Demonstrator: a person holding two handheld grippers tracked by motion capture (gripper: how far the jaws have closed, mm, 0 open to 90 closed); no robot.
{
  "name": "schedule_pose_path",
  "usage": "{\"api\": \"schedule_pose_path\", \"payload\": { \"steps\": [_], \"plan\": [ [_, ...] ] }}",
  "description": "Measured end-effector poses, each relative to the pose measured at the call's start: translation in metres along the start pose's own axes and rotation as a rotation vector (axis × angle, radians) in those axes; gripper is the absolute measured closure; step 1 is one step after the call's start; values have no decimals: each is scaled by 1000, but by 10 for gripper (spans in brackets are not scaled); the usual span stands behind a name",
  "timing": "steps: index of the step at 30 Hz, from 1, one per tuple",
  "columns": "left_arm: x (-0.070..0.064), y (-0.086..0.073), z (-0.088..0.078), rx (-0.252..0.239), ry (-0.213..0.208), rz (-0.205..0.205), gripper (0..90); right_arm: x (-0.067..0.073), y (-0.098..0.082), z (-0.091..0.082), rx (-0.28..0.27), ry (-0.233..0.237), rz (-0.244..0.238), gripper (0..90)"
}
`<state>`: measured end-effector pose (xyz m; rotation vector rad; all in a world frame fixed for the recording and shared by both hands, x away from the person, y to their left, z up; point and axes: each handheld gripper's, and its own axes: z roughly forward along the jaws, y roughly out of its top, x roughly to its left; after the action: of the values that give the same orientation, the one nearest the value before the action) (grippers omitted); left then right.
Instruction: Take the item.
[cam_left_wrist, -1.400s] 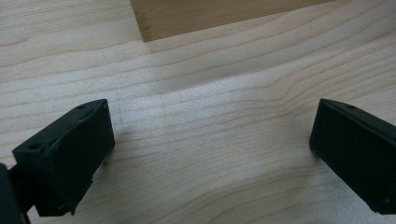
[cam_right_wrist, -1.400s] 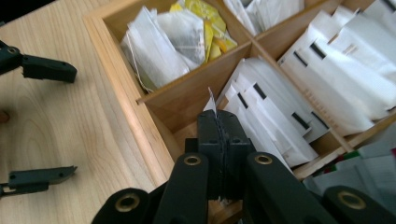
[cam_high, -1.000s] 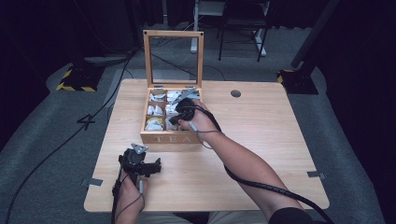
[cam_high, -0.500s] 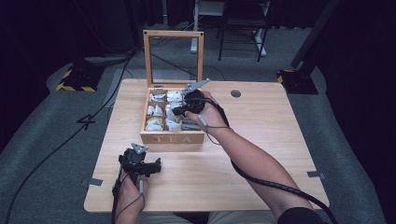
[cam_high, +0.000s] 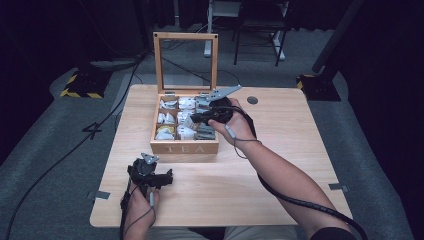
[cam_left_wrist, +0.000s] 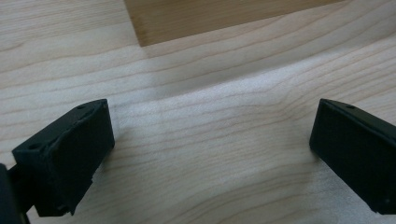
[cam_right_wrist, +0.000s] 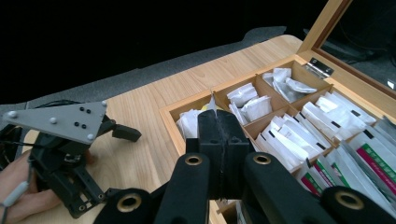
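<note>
Right gripper (cam_right_wrist: 218, 135) over tea box (cam_high: 185, 147), jaws closed, maybe pinching a packet edge; sachets (cam_right_wrist: 287, 140) light, crinkly, grip top edge; left gripper (cam_left_wrist: 210, 154) open, idle

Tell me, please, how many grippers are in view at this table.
2. The left gripper is low over the bare table at its near left, tongs open. The right gripper is above the open tea box, tongs closed together. No others appear hidden.
</note>
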<state>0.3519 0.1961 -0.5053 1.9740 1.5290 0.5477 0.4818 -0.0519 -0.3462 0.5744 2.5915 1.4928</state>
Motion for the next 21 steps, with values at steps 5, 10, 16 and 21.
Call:
{"api": "schedule_pose_path", "payload": {
  "steps": [5, 10, 16, 21],
  "plan": [
    [0, 1, 1, 1, -3, 3, 1, -1, -4, -21, -23, -11, 10, 900],
    [0, 1, 1, 4, -5, 4, 1, -5, -12, -56, -52, -29, 28, 900],
    [0, 1, 1, 2, -3, 3, 1, -9, -15, -85, -83, -43, 51, 900],
    [0, 1, 1, 1, -1, 3, 2, -8, -16, -108, -84, -73, 32, 900]
  ]
}}
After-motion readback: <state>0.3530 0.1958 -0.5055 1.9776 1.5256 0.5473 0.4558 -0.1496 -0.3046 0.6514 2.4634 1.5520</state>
